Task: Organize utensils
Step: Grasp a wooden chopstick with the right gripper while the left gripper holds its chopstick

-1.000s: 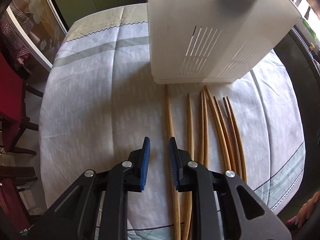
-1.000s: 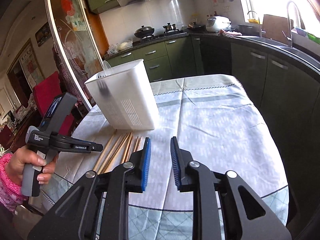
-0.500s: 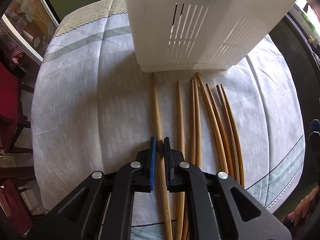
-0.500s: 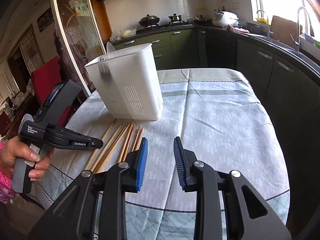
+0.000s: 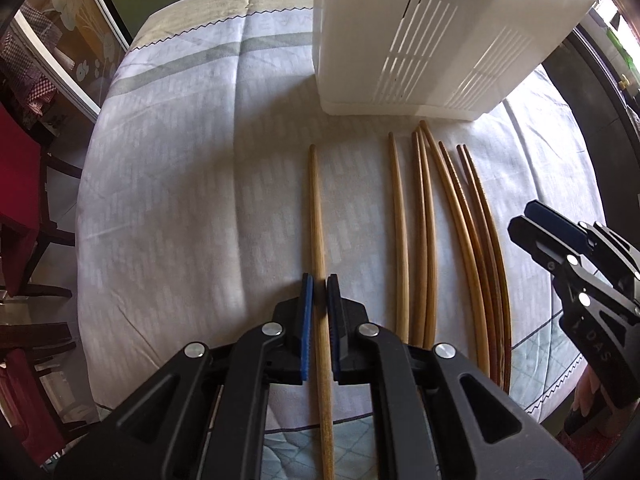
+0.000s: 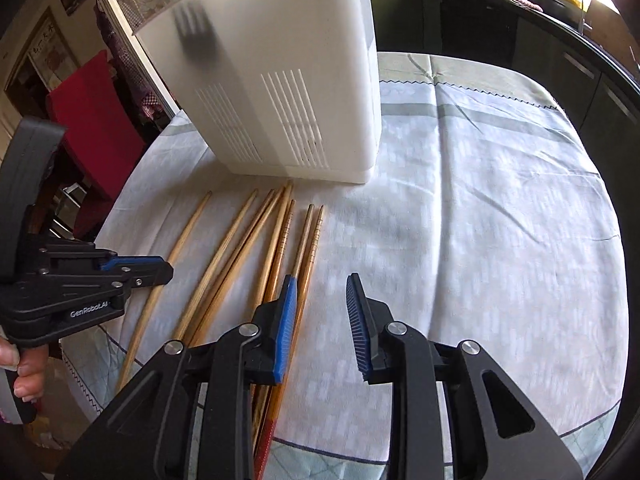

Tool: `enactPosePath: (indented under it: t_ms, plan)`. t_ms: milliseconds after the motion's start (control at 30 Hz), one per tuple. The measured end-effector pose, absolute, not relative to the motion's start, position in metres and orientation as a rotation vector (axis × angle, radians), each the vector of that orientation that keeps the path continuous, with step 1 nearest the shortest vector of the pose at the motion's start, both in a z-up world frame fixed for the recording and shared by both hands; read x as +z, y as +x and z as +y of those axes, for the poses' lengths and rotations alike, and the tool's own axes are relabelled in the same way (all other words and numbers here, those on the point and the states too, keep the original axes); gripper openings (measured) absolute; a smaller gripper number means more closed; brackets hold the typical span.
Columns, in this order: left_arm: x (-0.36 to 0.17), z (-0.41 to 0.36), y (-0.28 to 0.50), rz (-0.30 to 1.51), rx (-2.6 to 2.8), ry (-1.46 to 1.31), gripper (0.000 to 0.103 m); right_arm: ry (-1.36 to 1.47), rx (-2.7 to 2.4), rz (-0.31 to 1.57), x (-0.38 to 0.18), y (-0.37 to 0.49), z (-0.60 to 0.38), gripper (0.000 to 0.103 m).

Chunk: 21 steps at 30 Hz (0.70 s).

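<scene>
Several wooden chopsticks (image 5: 422, 220) lie side by side on the tablecloth in front of a white slotted utensil caddy (image 5: 420, 32). My left gripper (image 5: 318, 280) is shut on the leftmost chopstick (image 5: 316, 208), which lies apart from the rest. The right wrist view shows that gripper (image 6: 160, 270) from the side, its pads on the same chopstick (image 6: 188, 232). My right gripper (image 6: 320, 284) hangs open low over the cloth, nothing between its fingers, its left finger just above the rightmost chopsticks (image 6: 314, 240). A fork's shadow (image 6: 196, 36) shows through the caddy (image 6: 300, 80) wall.
The round table's pale cloth (image 6: 480, 220) stretches bare to the right of the chopsticks. A red chair (image 6: 92, 112) stands at the left edge and dark kitchen cabinets (image 6: 560, 60) run behind. A person's hand (image 6: 24, 376) grips the left tool's handle.
My left gripper has closed on the leftmost chopstick and drawn it back from the caddy and away from the others. My right gripper has dropped and tilted down, close to the rightmost chopsticks.
</scene>
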<state>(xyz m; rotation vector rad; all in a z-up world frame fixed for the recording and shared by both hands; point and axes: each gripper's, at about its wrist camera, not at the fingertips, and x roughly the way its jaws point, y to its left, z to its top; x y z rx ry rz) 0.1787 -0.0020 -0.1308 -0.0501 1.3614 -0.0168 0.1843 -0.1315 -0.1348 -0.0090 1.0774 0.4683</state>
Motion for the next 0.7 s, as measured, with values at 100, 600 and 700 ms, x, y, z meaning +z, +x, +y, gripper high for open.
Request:
enactPosePath:
  t_ms: [100,600,700]
  plan:
    - [-0.131,-0.001,0.180,1.353,-0.029,-0.059,0.008,-0.043,0.448,1.100,-0.144,0.187,-0.124,0.025]
    - [-0.128,0.001,0.175,1.331,-0.015,-0.079,0.010,-0.134,0.383,1.006,-0.149,0.159,-0.102,0.019]
    - [-0.128,0.002,0.172,1.338,-0.023,-0.083,0.010,-0.115,0.410,0.984,-0.145,0.153,-0.105,0.019]
